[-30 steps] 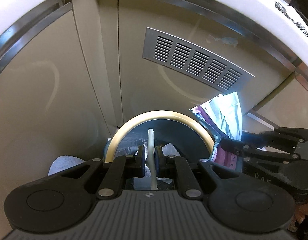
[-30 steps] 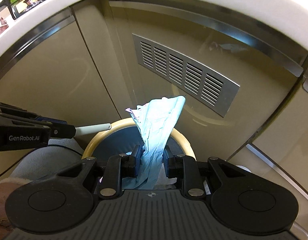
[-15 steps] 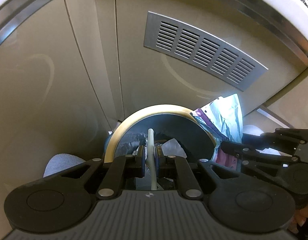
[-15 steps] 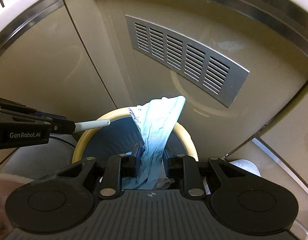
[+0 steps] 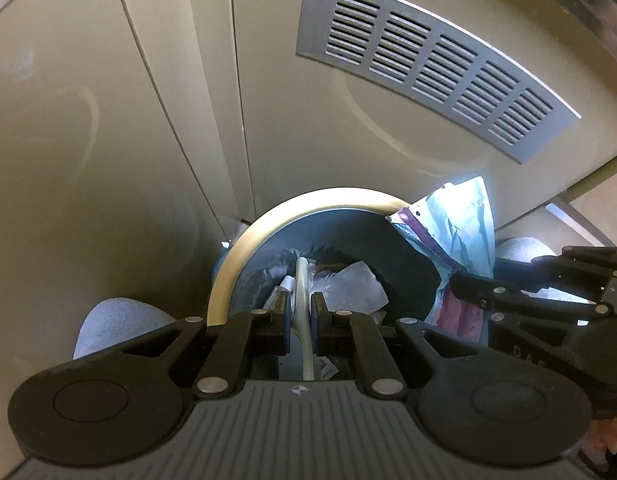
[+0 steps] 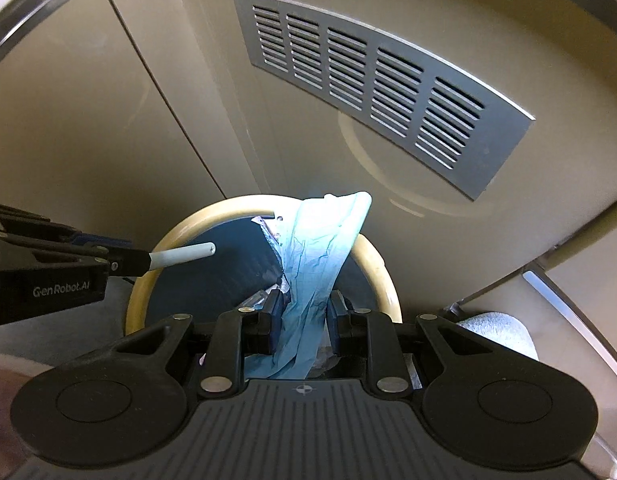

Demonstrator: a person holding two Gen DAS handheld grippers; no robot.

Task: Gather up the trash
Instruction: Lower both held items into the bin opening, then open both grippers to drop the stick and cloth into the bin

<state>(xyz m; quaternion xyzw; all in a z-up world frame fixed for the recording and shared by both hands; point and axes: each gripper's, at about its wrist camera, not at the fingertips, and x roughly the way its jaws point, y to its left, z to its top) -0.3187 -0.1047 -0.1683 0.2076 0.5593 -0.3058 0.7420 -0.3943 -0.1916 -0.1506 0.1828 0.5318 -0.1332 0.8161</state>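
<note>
"GenRobot.AI" printed on left gripper (image 6: 124, 260); white stick (image 6: 180, 255) pinched.

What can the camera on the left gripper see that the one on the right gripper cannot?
Only the left wrist view looks down into the bin: crumpled clear plastic trash lying inside, and the pink underside of the wrapper. Only the right wrist view shows the cut end of the thin white stick from the side, poking out of the left gripper. Both show the round dark bin with a tan rim, the light blue crumpled wrapper clamped in the right gripper, and the slotted grey vent plate.
</note>
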